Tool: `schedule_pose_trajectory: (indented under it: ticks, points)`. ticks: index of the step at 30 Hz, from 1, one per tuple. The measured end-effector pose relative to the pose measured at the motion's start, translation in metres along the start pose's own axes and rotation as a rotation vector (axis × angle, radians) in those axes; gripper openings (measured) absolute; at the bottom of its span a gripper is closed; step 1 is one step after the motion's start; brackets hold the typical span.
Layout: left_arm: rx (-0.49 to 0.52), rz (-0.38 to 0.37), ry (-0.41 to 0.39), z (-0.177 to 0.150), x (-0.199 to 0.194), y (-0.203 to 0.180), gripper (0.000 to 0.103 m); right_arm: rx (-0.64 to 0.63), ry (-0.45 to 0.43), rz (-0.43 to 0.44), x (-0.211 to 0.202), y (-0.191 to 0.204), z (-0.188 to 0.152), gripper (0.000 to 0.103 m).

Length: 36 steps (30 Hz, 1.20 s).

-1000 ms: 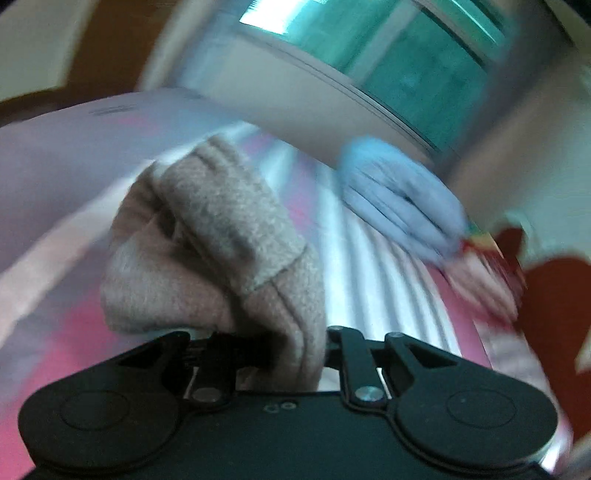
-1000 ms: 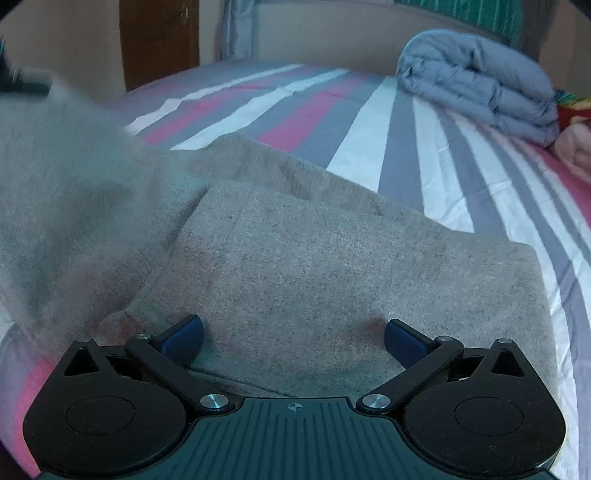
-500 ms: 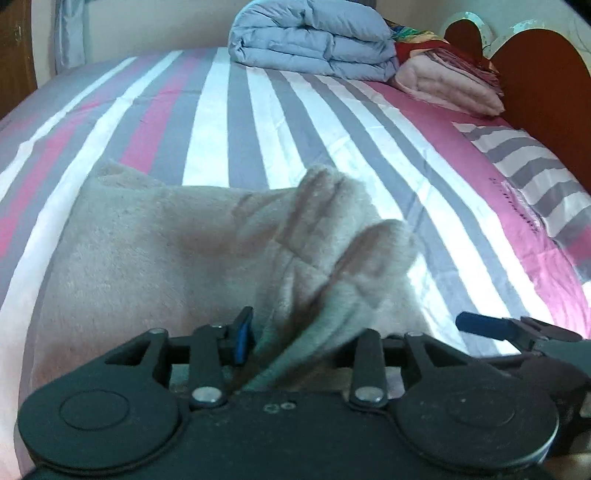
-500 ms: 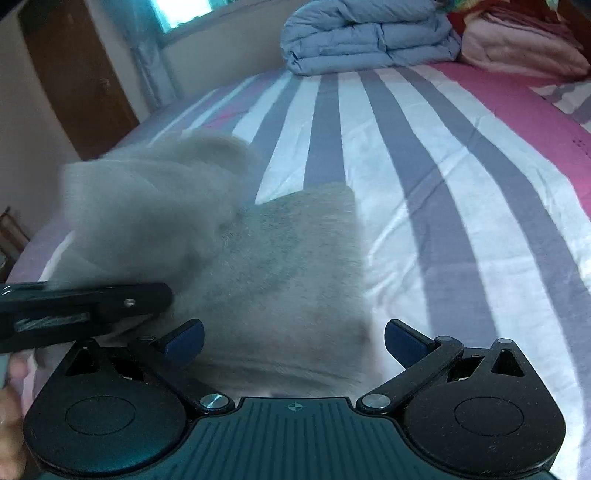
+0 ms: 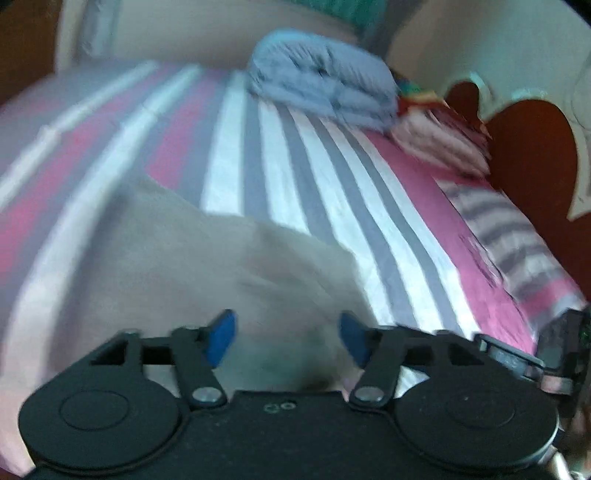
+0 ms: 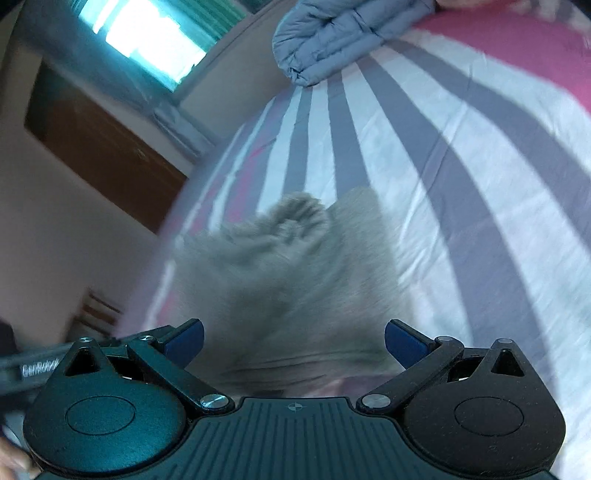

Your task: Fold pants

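Note:
The beige-grey pants (image 5: 192, 266) lie folded on the striped bed, blurred by motion. My left gripper (image 5: 286, 338) is open just above their near edge, its blue pads apart with nothing between them. In the right wrist view the pants (image 6: 295, 273) lie bunched, with a cuff end ruffled at the far side. My right gripper (image 6: 293, 341) is open wide over their near edge and holds nothing. The right gripper also shows at the right edge of the left wrist view (image 5: 532, 363).
The bed sheet (image 5: 332, 192) has pink, grey and white stripes. A folded blue-grey duvet (image 5: 325, 92) and pink bedding (image 5: 439, 144) lie at the far end by the red headboard (image 5: 532, 147). A brown door (image 6: 99, 147) and a window (image 6: 147, 33) are left of the bed.
My left gripper has opened and let go of the pants' end, which has dropped onto the folded pile. My right gripper has stayed open and tilted.

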<state>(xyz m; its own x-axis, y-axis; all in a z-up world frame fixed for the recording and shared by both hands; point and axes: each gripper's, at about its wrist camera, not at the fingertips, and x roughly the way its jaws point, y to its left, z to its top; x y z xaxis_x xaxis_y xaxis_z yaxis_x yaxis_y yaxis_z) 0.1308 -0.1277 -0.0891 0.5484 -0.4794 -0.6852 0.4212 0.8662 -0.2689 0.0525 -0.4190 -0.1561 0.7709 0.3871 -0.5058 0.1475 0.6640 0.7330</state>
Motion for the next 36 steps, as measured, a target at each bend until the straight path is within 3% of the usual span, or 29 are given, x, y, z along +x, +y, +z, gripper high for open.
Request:
schedule_pose_trajectory:
  ticks: [7, 10, 17, 20, 25, 28, 32, 36]
  points:
    - [-0.089, 0.154, 0.003, -0.005, 0.008, 0.053, 0.068, -0.007, 0.060, -0.078, 0.023, 0.020, -0.003, 0.103]
    - [-0.128, 0.156, 0.065, -0.019, 0.022, 0.072, 0.068, -0.014, 0.071, -0.122, 0.035, 0.023, -0.009, 0.103]
    - [-0.167, 0.158, 0.098, -0.030, 0.039, 0.085, 0.071, 0.058, 0.110, -0.050, 0.059, 0.029, -0.007, 0.103]
    - [-0.177, 0.156, 0.091, -0.031, 0.041, 0.084, 0.071, -0.005, 0.115, -0.066, 0.064, 0.036, -0.007, 0.046]
    - [-0.194, 0.132, 0.062, -0.033, 0.034, 0.084, 0.071, -0.036, 0.048, -0.059, 0.052, 0.041, -0.013, 0.042]
    - [-0.215, 0.103, 0.041, -0.027, 0.028, 0.080, 0.071, -0.257, -0.040, -0.067, 0.034, 0.081, -0.007, 0.042]
    - [-0.208, 0.074, 0.042, -0.020, 0.029, 0.072, 0.073, -0.369, -0.084, -0.092, 0.013, 0.095, 0.008, 0.042]
    - [-0.165, 0.120, 0.113, -0.029, 0.049, 0.066, 0.073, -0.292, -0.018, -0.150, 0.016, 0.060, 0.009, 0.043]
